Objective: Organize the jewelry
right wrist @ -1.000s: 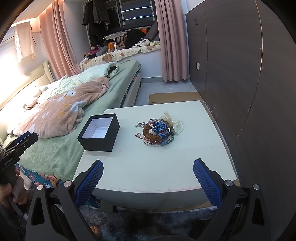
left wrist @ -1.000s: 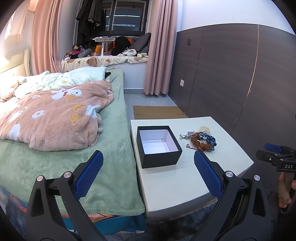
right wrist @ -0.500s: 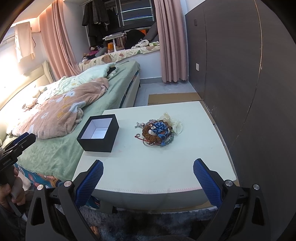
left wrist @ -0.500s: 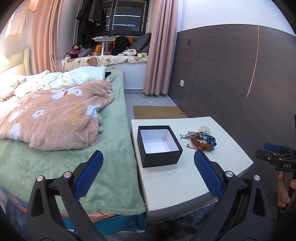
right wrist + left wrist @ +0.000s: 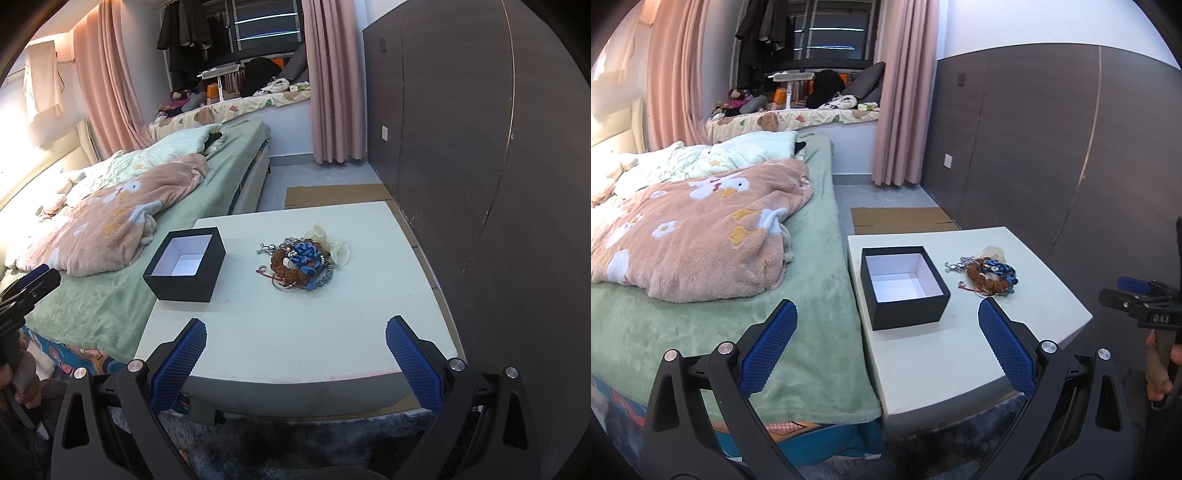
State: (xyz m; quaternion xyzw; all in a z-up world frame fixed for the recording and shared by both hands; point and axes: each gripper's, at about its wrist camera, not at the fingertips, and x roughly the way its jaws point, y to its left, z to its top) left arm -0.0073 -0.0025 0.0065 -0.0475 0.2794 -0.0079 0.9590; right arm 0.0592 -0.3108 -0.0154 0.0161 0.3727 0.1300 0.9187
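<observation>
A heap of jewelry [image 5: 301,260] with brown beads, blue cord and silver chains lies on a white low table [image 5: 295,332]; it also shows in the left wrist view [image 5: 990,275]. An open black box [image 5: 186,264] with a white inside stands empty left of the heap; it shows in the left wrist view [image 5: 903,286] too. My left gripper [image 5: 886,332] is open and empty, short of the table's front left corner. My right gripper [image 5: 295,343] is open and empty, above the table's front edge.
A bed [image 5: 701,295] with a green cover and a pink blanket [image 5: 694,236] runs along the table's left side. A dark panelled wall [image 5: 498,147] stands close on the right. Flat cardboard [image 5: 336,195] lies on the floor behind the table. A dark shaggy rug [image 5: 295,435] lies in front.
Both grippers have drifted very slightly; the table, box and jewelry stay where they were. Both grippers remain open and empty.
</observation>
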